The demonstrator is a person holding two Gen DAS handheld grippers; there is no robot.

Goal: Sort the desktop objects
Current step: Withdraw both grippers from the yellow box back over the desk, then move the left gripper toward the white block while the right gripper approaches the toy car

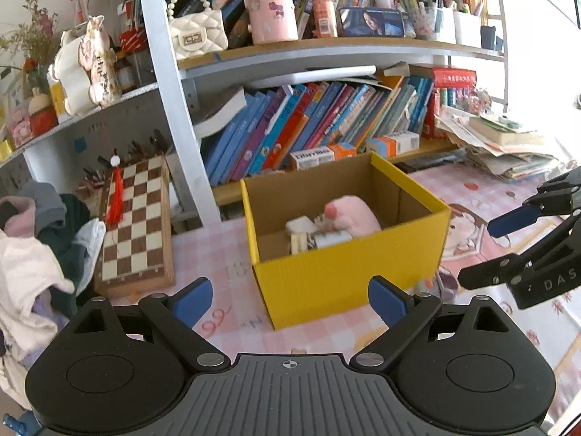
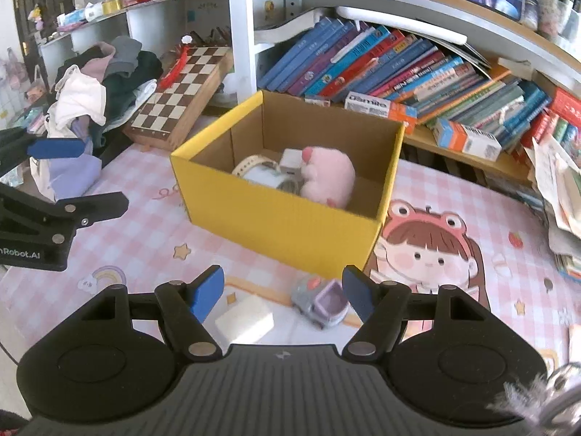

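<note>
A yellow cardboard box (image 1: 326, 279) (image 2: 283, 218) stands on the pink checked desk mat. Inside lie a pink plush toy (image 1: 354, 216) (image 2: 328, 178), a white watch-like item (image 2: 254, 167) and small white pieces (image 1: 301, 227). My left gripper (image 1: 288, 299) is open and empty, just in front of the box. My right gripper (image 2: 283, 292) is open too, nothing between its blue pads. On the mat below it lie a white eraser-like block (image 2: 245, 321) and a small grey-purple toy (image 2: 321, 301). Each gripper shows at the edge of the other's view, the right gripper (image 1: 508, 247) and the left gripper (image 2: 58, 178).
A wooden chessboard (image 1: 136, 225) (image 2: 181, 91) leans left of the box, beside a pile of clothes (image 1: 40, 254) (image 2: 98, 83). Shelves of slanted books (image 1: 308, 123) (image 2: 399, 69) run behind. Small medicine boxes (image 2: 466, 138) and stacked papers (image 1: 508, 145) sit at the right.
</note>
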